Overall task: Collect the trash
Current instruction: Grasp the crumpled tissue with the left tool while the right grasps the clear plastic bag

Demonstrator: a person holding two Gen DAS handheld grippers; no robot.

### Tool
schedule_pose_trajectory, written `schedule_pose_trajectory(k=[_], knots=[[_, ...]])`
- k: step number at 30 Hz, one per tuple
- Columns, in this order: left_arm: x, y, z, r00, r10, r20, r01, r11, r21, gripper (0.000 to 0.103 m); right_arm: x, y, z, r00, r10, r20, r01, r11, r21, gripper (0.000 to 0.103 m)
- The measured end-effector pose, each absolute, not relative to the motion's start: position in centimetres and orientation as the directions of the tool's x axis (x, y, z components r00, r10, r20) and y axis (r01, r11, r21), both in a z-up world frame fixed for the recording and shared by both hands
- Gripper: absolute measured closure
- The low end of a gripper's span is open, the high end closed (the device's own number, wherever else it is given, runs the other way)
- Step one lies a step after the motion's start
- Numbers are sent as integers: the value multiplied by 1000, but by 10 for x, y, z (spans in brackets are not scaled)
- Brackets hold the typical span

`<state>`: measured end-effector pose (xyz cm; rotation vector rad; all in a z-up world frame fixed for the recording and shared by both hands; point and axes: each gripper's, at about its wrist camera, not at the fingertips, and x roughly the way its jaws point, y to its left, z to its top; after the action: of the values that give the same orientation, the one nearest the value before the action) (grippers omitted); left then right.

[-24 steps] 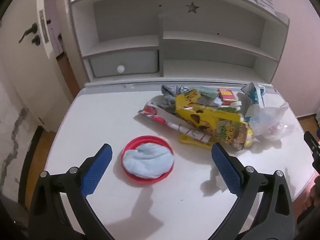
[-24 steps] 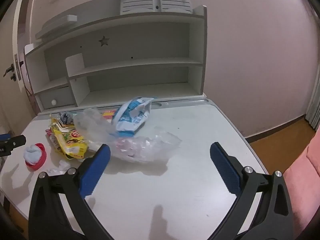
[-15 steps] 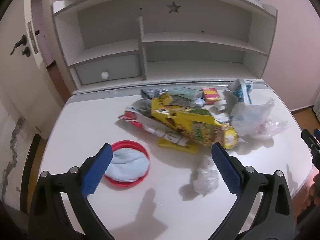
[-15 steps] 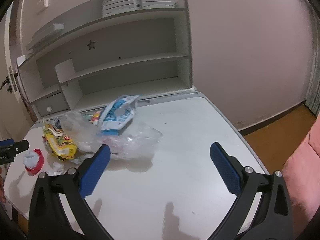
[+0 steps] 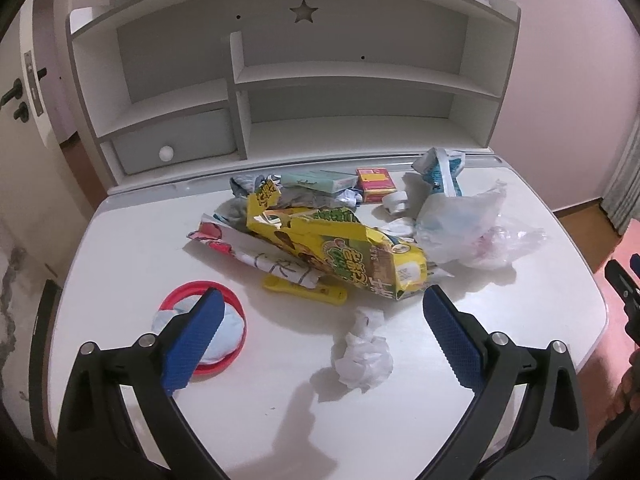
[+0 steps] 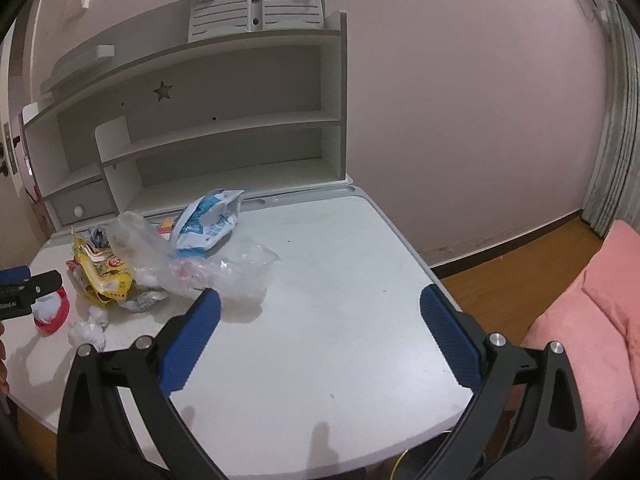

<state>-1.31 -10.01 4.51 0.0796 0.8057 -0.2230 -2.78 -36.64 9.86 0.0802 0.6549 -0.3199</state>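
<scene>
Your left tool (image 5: 320, 334) spread wide over one tissue wad (image 5: 362, 354), your right tool (image 6: 320, 334) likewise released (holding nothing), one red lid (image 5: 238, 344), one yellow bag (image 5: 352, 258), white table (image 6: 340, 280).

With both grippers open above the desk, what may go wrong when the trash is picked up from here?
1. The crumpled tissue between the left gripper fingers is light; a closing finger may push it aside.
2. The left finger overlaps the red lid holding a blue wad, and could knock it.
3. The clear plastic bag near the right gripper is thin and may slip.
</scene>
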Motion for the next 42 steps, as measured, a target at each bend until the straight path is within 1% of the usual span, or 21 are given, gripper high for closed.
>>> schedule_pose_trajectory(k=[2,6,11,17,20,22,24,28,30,31,33,34,38,40,41,42], knots=[[-14,-99,44,668,-176,-723,232,972,-22,6,-31,-365,99,753,-266,-602,316,948,-24,7],[-17,-96,44,665,-179,-725,233,972,-26,6,-32,-361,103,745,-264,-613,311,950,-31,7],[-23,-91,41,661,-165,-732,224,974,-17,6,-29,-354,103,752,-234,-617,286,958,-15,7],[-32,-73,36,658,-122,-743,188,982,5,6,-17,-343,98,762,-181,-621,235,972,5,7],[-42,-61,32,676,-82,-733,162,986,39,6,-12,-338,95,765,-165,-623,213,977,2,7],[-44,-60,27,668,-70,-741,171,983,62,6,-8,-336,91,764,-152,-627,203,979,11,7],[-44,-64,20,647,-83,-758,197,978,62,7,-4,-335,86,758,-133,-638,193,981,25,7],[-38,-87,8,597,-170,-784,280,960,6,7,7,-327,79,757,-105,-645,153,988,18,7],[-30,-103,1,579,-186,-794,318,948,10,8,16,-323,77,759,-96,-644,126,992,1,7],[-28,-108,-2,573,-188,-797,328,944,14,11,23,-321,76,755,-88,-650,109,994,-8,7],[-22,-117,-7,557,-197,-806,351,936,13,31,36,-318,72,751,-65,-657,69,997,-20,7],[-18,-121,-10,542,-202,-815,362,932,11,34,44,-316,70,746,-45,-664,40,999,-23,7],[-10,-128,-21,514,-186,-837,382,924,30,39,76,-308,58,707,21,-707,-67,997,-38,7],[-6,-129,-26,501,-175,-848,387,921,38,50,93,-302,50,685,40,-727,-119,991,-58,7],[-3,-131,-29,490,-184,-852,394,919,28,63,101,-299,46,675,35,-737,-133,988,-76,7],[-2,-131,-28,502,-186,-845,396,918,34,67,109,-295,41,661,24,-750,-145,985,-96,8]])
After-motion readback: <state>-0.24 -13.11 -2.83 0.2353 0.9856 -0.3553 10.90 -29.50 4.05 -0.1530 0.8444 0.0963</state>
